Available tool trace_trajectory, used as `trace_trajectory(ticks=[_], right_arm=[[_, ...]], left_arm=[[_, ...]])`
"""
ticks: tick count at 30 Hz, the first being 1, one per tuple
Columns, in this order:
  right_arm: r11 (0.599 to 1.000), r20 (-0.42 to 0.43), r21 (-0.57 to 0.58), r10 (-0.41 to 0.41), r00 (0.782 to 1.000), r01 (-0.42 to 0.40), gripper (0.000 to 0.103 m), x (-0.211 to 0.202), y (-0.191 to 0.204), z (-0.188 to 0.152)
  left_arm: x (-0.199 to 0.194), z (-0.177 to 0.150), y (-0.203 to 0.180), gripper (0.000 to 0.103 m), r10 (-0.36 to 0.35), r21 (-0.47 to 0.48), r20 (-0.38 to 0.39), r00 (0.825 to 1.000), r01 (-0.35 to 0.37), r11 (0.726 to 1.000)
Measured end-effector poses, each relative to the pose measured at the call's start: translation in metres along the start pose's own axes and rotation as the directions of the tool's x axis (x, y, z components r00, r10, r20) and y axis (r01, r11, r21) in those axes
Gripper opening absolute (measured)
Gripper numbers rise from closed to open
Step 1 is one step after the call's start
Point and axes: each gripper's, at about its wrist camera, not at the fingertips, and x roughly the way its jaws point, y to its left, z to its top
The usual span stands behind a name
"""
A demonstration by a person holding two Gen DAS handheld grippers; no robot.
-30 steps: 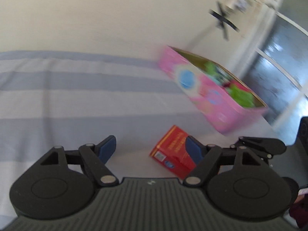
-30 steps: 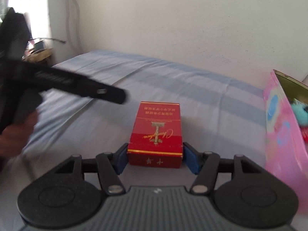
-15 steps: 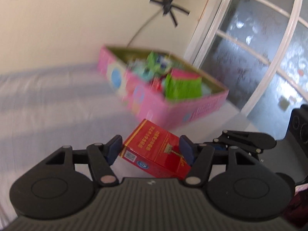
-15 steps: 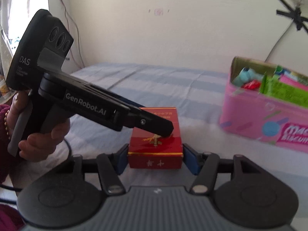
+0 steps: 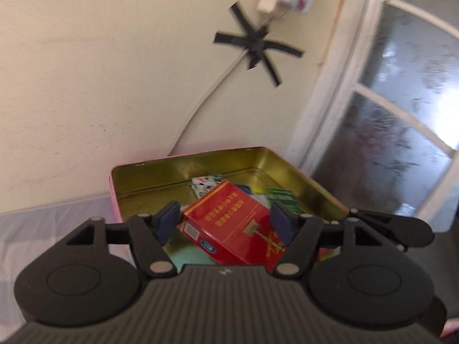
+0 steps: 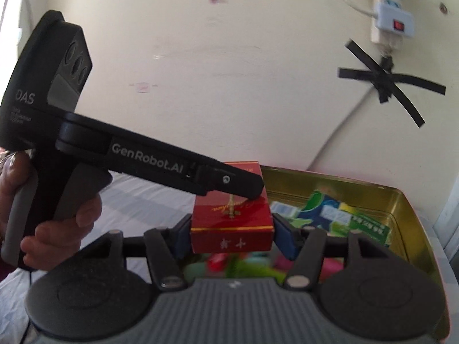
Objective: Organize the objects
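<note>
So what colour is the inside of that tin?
Shiny gold inside the tin, pink outside; the left wrist view shows it best.

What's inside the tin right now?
The tin holds green packets and a card pack at the back. Nearer items blur together. The red box, held over it, and the fingers cover the middle.

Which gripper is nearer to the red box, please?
Right: the right gripper clamps the red box by its sides. The left gripper straddles the box from the other side, jaws opening, apparently just off it.
</note>
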Motion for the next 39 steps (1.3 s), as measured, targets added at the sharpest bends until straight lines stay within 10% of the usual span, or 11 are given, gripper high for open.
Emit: trace_trajectory(ticks=[6, 13, 39], right_arm=[[0.996, -0.024, 0.05, -0.075, 0.997, 0.076, 0.066, 0.046, -0.028, 0.005], [0.983, 0.087, 0.172, -0.071, 0.994, 0.055, 0.069, -0.005, -0.032, -0.019], [0.817, 0.229, 0.576, -0.128, 0.965, -0.029, 0.082, -0.179, -0.007, -0.117]], left_arm=[[0.01, 0.0, 0.006, 0.082, 0.205, -0.013, -0.015, 0.979, -0.205, 0.979], [-0.032, -0.016, -0.013, 0.082, 0.341, 0.046, 0.045, 0.939, -0.342, 0.938], [-0.138, -0.12, -0.087, 0.103, 0.461, 0.065, 0.062, 0.885, -0.465, 0.883]])
